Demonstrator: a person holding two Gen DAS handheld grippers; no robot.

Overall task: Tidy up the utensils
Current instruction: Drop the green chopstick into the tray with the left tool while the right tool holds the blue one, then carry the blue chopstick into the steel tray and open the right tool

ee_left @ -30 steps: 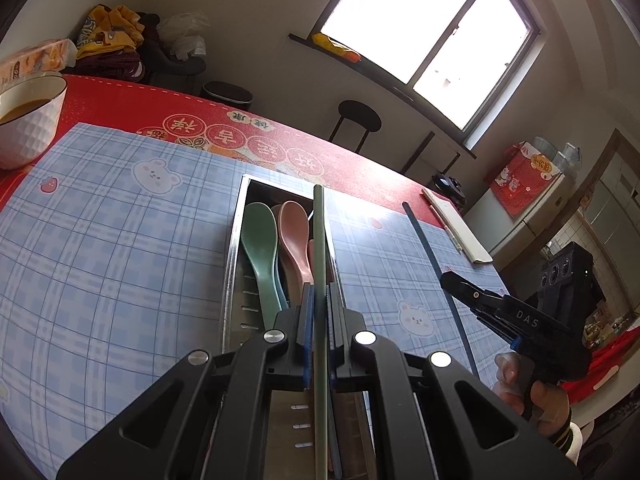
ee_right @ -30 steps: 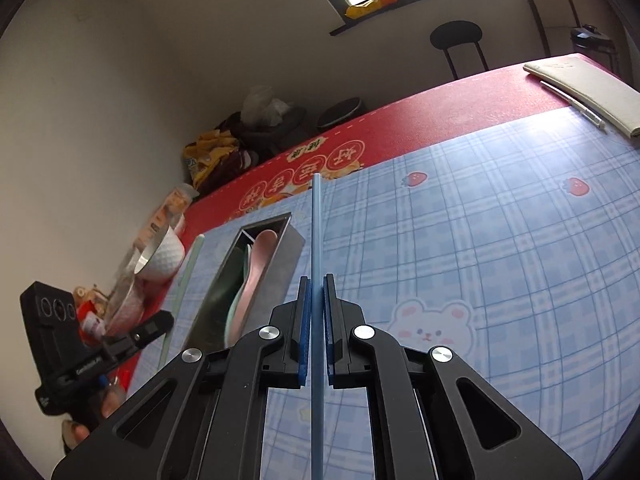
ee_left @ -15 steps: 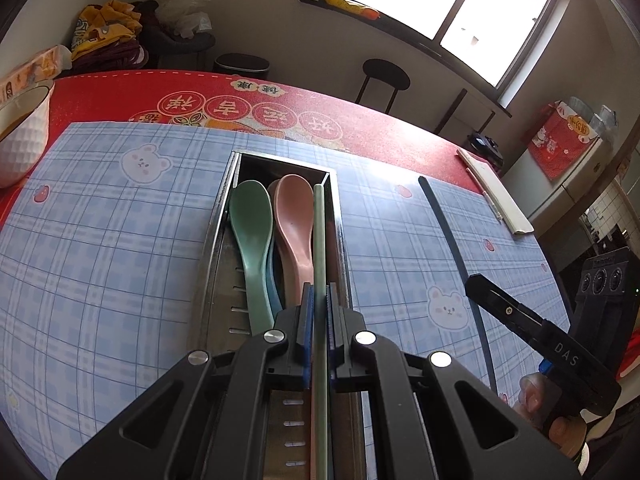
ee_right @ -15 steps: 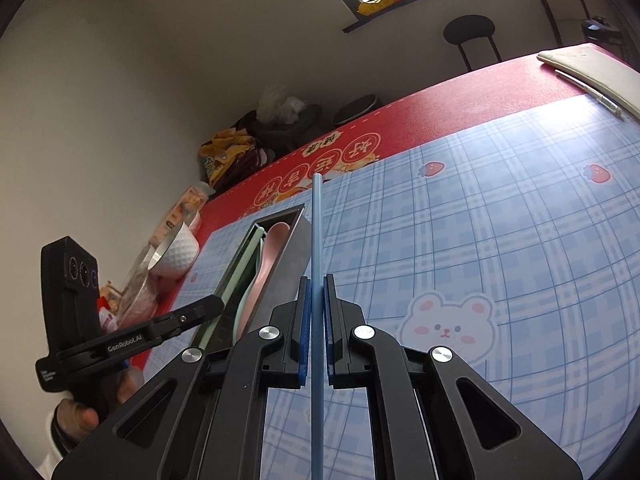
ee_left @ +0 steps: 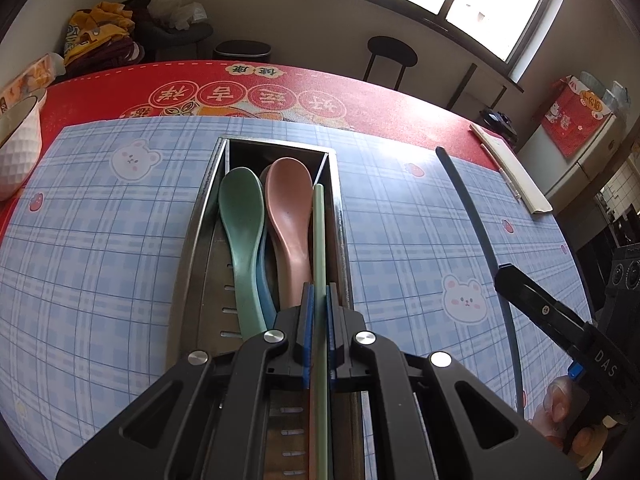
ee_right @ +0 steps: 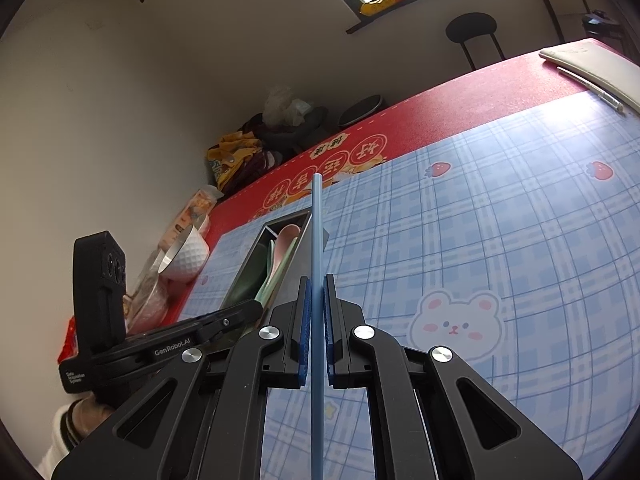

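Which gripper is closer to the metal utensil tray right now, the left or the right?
Left. The left gripper sits directly over the metal tray, its green chopstick reaching inside by the spoons. The right gripper holds a blue chopstick off to the tray's right, above the checkered mat.

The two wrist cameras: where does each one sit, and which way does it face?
Left wrist: on the left gripper, looking along the green chopstick into the metal tray; the right gripper shows alongside.
Right wrist: on the right gripper, looking along the blue chopstick over the checked mat; the left gripper shows.
Shared: tray, spoons, mat.
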